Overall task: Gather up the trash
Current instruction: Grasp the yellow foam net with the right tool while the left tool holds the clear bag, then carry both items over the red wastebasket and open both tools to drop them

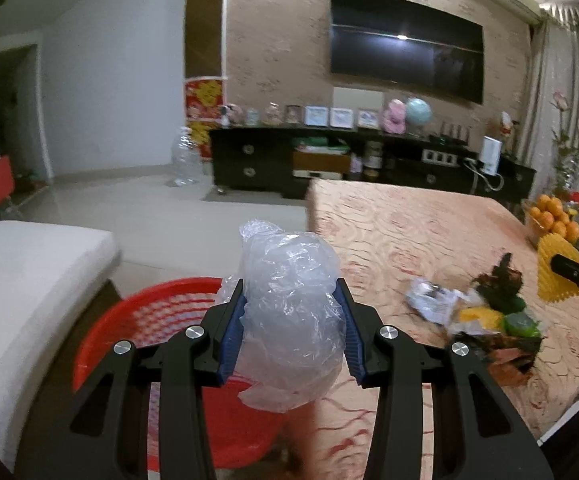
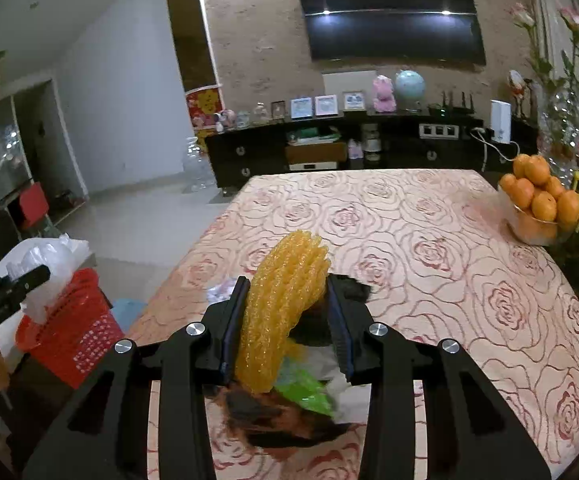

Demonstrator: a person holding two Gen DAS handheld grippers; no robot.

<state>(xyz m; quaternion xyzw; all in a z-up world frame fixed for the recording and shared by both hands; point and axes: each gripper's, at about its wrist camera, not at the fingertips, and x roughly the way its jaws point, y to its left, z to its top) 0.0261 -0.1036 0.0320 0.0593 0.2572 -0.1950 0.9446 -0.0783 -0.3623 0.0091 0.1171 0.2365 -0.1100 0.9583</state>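
My left gripper [image 1: 291, 312] is shut on a crumpled clear plastic bag [image 1: 293, 312] and holds it over the table's left edge, beside and above the red mesh basket [image 1: 137, 320]. The basket also shows in the right wrist view [image 2: 73, 336], with the bag [image 2: 49, 264] above it. My right gripper [image 2: 287, 320] is shut on a yellow foam net [image 2: 285, 304], held above a trash pile [image 2: 289, 404] of dark wrappers, green plastic and white paper. The pile [image 1: 485, 316] and the net [image 1: 553, 272] also show in the left wrist view.
The table has a pink rose-patterned cloth [image 2: 429, 240]. A bowl of oranges [image 2: 541, 208] stands at its far right, by glass vases. A white cushioned seat [image 1: 21, 300] is left of the basket. A dark TV cabinet [image 2: 329, 148] stands behind.
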